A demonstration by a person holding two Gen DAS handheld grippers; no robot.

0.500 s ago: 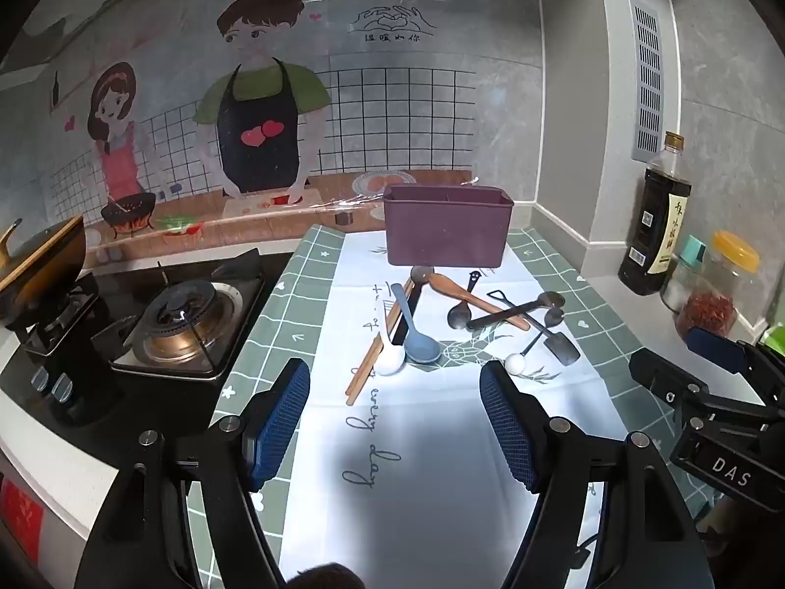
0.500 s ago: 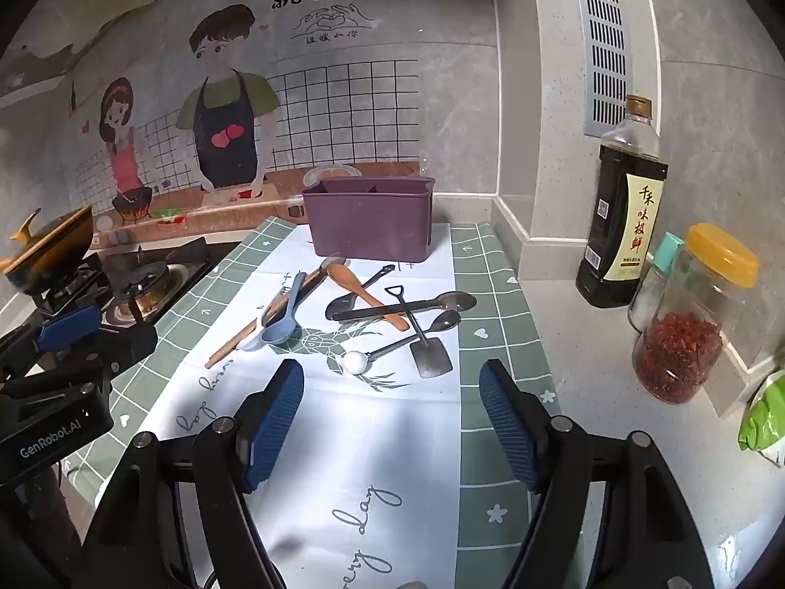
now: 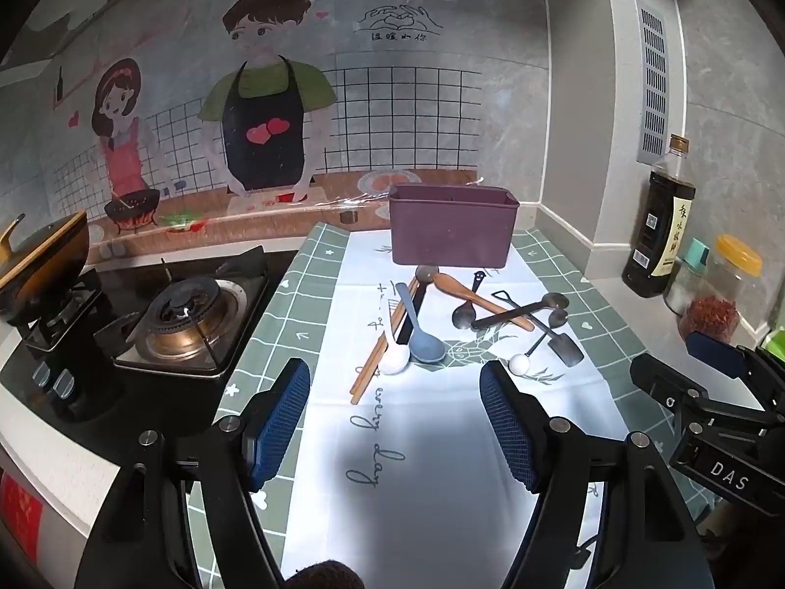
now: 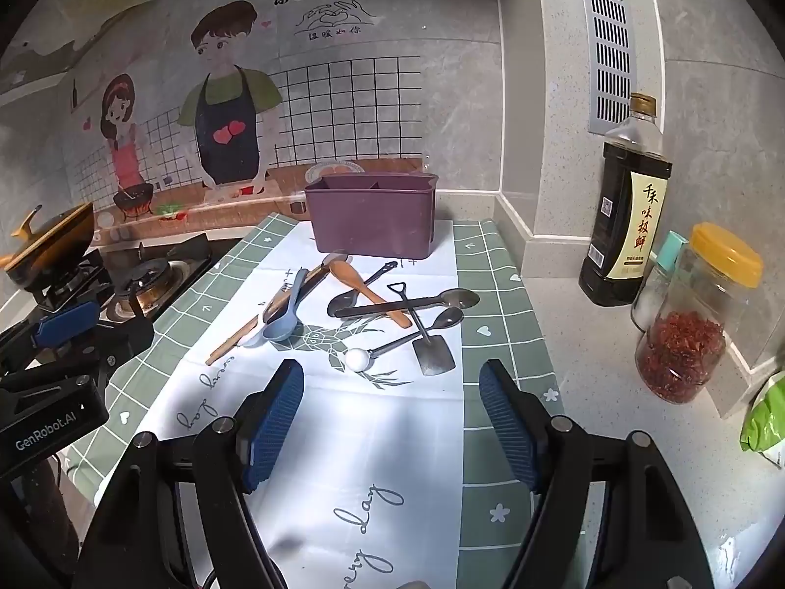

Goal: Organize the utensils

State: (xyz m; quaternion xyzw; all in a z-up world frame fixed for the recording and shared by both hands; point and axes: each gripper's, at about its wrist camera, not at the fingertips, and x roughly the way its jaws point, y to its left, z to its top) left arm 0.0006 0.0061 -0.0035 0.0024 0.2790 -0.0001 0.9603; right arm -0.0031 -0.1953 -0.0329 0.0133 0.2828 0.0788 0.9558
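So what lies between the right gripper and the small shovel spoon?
Only bare white cloth between the right gripper and the shovel spoon, as the right wrist view shows.

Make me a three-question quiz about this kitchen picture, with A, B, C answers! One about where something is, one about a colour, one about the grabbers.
1. Where is the purple box?
A. behind the utensils, near the wall
B. on the stove
C. beside the jar

2. What colour is the lid of the jar of red flakes?
A. green
B. yellow
C. black

3. How are the left hand-held gripper and right hand-held gripper?
A. both open, holding nothing
B. both shut on spoons
C. one holds chopsticks

Answers: 1 A, the box stands past the spoons by the wall. 2 B, its cap is yellow. 3 A, the blue pads are wide apart with only cloth between them.
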